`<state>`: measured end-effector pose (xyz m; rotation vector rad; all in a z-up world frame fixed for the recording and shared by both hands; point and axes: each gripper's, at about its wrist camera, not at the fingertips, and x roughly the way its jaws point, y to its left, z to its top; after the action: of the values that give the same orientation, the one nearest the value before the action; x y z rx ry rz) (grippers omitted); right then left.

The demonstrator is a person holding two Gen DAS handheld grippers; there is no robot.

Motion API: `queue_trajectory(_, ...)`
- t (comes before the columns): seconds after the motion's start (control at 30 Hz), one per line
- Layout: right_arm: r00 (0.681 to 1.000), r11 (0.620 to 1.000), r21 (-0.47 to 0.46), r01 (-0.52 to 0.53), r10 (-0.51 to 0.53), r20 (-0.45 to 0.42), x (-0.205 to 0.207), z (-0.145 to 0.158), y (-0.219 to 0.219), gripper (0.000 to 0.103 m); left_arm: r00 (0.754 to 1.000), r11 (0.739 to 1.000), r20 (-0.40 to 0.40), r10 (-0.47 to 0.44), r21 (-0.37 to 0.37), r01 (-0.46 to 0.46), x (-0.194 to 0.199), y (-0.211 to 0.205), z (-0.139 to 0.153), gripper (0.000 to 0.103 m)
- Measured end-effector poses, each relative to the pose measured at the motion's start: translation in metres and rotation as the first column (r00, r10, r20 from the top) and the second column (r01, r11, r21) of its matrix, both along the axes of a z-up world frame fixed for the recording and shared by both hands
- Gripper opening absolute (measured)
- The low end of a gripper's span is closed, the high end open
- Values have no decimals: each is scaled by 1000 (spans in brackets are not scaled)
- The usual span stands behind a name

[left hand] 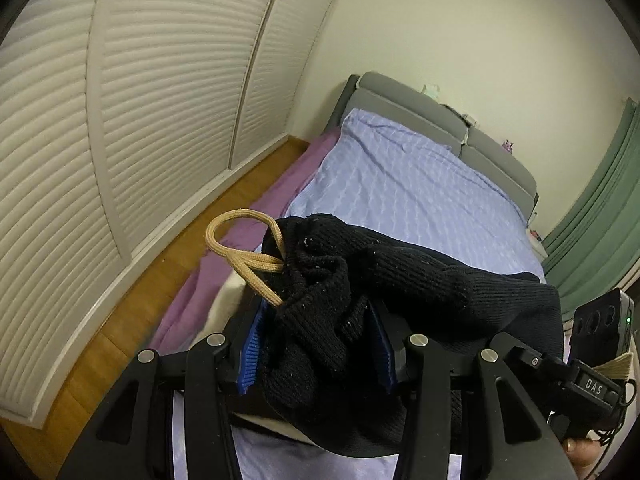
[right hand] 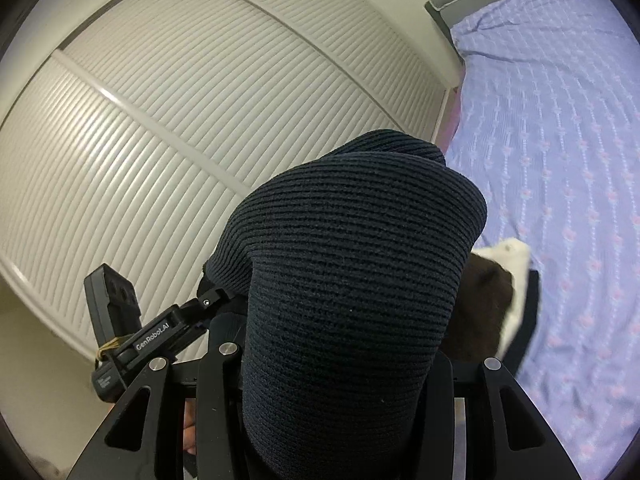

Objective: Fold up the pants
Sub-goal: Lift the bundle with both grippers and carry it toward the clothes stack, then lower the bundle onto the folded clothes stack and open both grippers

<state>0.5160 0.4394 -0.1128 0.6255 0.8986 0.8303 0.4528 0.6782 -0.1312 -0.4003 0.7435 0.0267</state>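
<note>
A lavender patterned sheet (left hand: 408,184) covers the bed (left hand: 420,104).

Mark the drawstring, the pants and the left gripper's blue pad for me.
drawstring (left hand: 240,254): left wrist view, on the tan loop.
pants (left hand: 420,276): left wrist view, on the black knit bunch.
blue pad (left hand: 250,354): left wrist view, left finger's ribbed face.

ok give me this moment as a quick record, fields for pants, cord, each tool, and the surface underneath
pants: black knit pants, bunched and lifted above the bed
cord: tan drawstring looping out of the fabric beside the left tool
left tool: left tool shut on the pants, blue pads pressing the knit
right tool: right tool, fabric draped over it, fingers hidden, grip cannot be told
surface: bed with lilac patterned sheet
background: white slatted doors
</note>
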Motion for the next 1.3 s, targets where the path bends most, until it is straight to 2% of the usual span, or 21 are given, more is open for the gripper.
queue_trajectory(0.17, 998, 997, -75, 15, -19, -55, 33, -37, 29, 45, 996, 998, -83, -10, -60, 5, 33, 16, -64, 46)
queue_trajectory(0.33, 988, 986, -163, 31, -54, -142, 48, -86, 37, 46, 986, 993, -166, -36, -114, 17, 46, 15, -127, 48)
queue_trajectory(0.43, 986, 980, -196, 24, -56, -159, 56, -104, 38, 47, 988, 991, -153, -37, -132, 17, 46, 16, -140, 50)
queue_trajectory(0.6, 987, 976, -218, 17, -51, -150, 67, -113, 42, 47, 987, 991, -154, -37, -136, 16, 61, 22, -154, 52)
queue_trajectory(0.83, 980, 978, -206, 5, -46, -194, 98, -139, 38, 48, 988, 988, -147, -43, -151, 21, 73, 19, -163, 57)
queue_trajectory(0.97, 981, 983, -183, -14, -22, -194, 94, -132, 32, 54, 990, 989, -130, -48, -142, 29, 66, 20, -152, 62)
queue_trajectory(1.1, 986, 973, -229, -35, -4, -165, 84, -118, 37, 58, 988, 993, -148, -38, -114, 21, 57, 22, -143, 64)
queue_trajectory(1.2, 994, 956, -292, -34, 2, -111, 71, -104, 40, 66, 988, 994, -151, -26, -109, 10, 51, 26, -135, 64)
queue_trajectory(1.27, 996, 951, -308, -18, -9, -88, 65, -94, 37, 77, 989, 996, -144, -20, -92, 7, 47, 26, -128, 67)
queue_trajectory(1.3, 997, 948, -317, 2, -26, -71, 63, -88, 33, 78, 990, 997, -142, -19, -82, 8, 45, 25, -124, 67)
